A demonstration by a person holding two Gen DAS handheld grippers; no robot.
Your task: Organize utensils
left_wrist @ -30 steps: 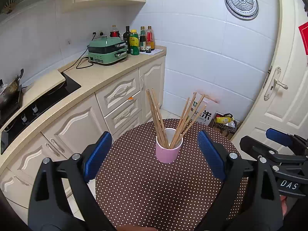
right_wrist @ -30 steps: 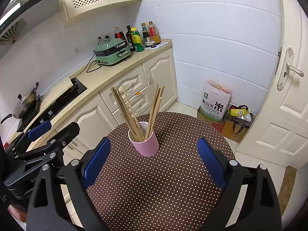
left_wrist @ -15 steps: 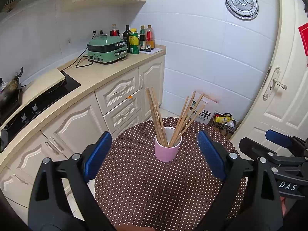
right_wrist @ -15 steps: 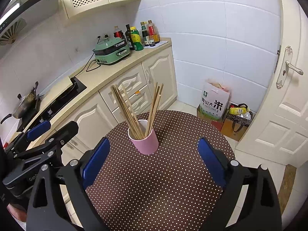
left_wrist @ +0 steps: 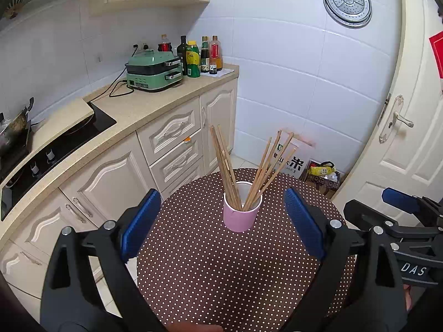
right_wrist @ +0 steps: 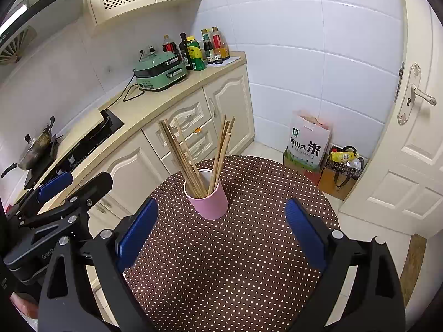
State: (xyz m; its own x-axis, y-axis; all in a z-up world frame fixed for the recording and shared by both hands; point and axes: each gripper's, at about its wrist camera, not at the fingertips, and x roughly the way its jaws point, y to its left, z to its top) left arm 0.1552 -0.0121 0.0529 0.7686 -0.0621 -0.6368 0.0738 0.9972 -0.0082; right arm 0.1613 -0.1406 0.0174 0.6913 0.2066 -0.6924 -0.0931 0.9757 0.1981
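Backing off slightly is all that has changed: over the last second the cup (left_wrist: 242, 213) has slid a little further from both cameras, so you've pulled both grippers toward yourself, nothing else moved. Your left gripper (left_wrist: 221, 221) is spread wide and empty, pads either side of the cup but well short of it; the cup sits dead ahead between the fingers, out on the far half of the dotted table (left_wrist: 210, 271). Your right gripper (right_wrist: 221, 227) is also wide and empty, cup ahead and a bit left of centre. Each gripper shows in the other's view, right one off to the right edge, left one off to the left edge, both apart from the cup. Chopsticks (left_wrist: 229, 163) all stand in the cup, fanned in two bunches, one leaning left, one leaning right; none lie on the table that I can see. My read: utensils are already collected, and the retreat with open jaws looks like the end of the task, or a pause before you tidy the bunches. If you go back in, watch the leaning sticks; a nudge could tip the cup.
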